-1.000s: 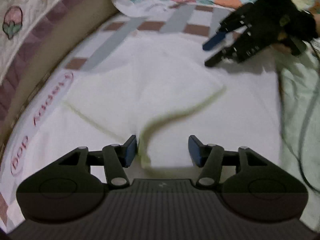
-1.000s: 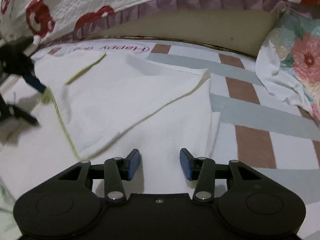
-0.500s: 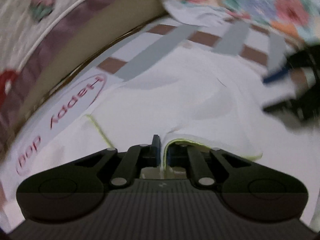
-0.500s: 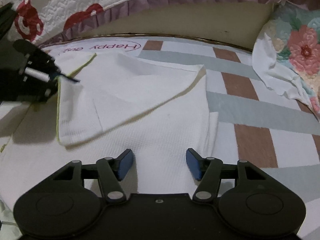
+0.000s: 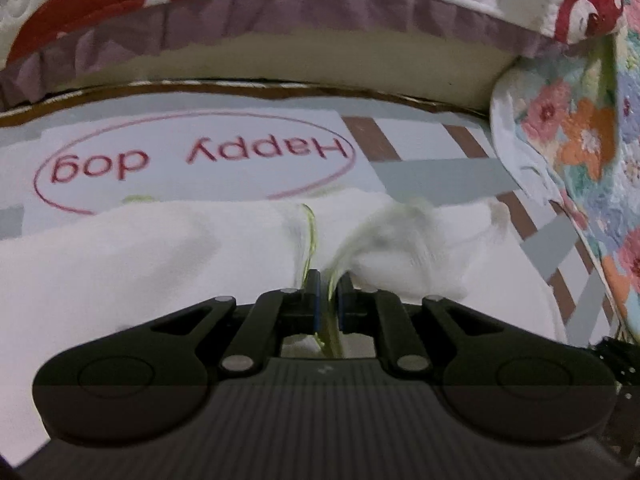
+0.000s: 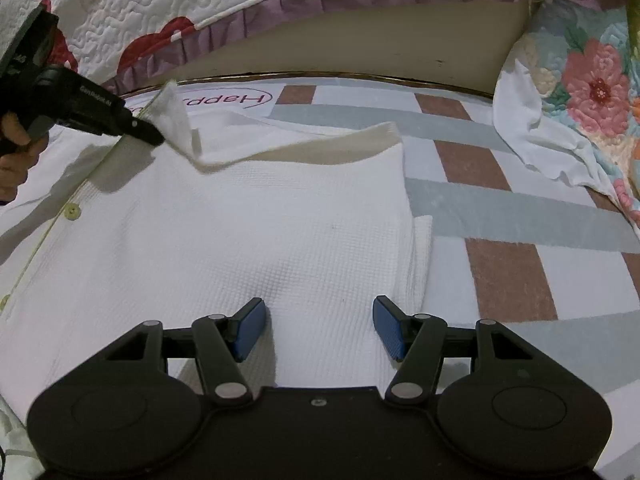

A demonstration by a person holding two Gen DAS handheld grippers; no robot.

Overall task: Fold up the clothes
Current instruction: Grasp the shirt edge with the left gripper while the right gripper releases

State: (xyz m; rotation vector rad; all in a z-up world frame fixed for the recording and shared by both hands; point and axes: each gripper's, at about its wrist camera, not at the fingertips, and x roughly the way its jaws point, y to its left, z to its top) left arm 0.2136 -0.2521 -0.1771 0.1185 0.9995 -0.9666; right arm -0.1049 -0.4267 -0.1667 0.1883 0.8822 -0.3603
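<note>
A white waffle-weave garment point(image 6: 240, 220) with yellow-green trim and small buttons point(image 6: 73, 211) lies spread on the bed. My left gripper point(image 5: 326, 300) is shut on its trimmed edge, and the cloth point(image 5: 120, 264) bunches up just ahead of the fingers. In the right wrist view the left gripper point(image 6: 148, 134) holds that corner lifted at the far left, folded back over the garment. My right gripper point(image 6: 320, 328) stands open low over the garment's near part. Fabric lies flat beneath its blue pads point(image 6: 250, 330), unpinched.
The bed sheet point(image 6: 500, 208) has brown and grey stripes and a "Happy dog" print point(image 5: 192, 156) at the back. A quilt with a purple ruffle point(image 6: 320, 4) hangs behind. A floral quilt point(image 6: 592, 88) and a loose white cloth point(image 6: 532, 136) lie right. A person's hand point(image 6: 12, 152) grips the left tool.
My left gripper shut on the garment's trimmed edge, rolled, and carried it towards the "Happy dog" print. My right gripper stayed put and opened a little wider.
</note>
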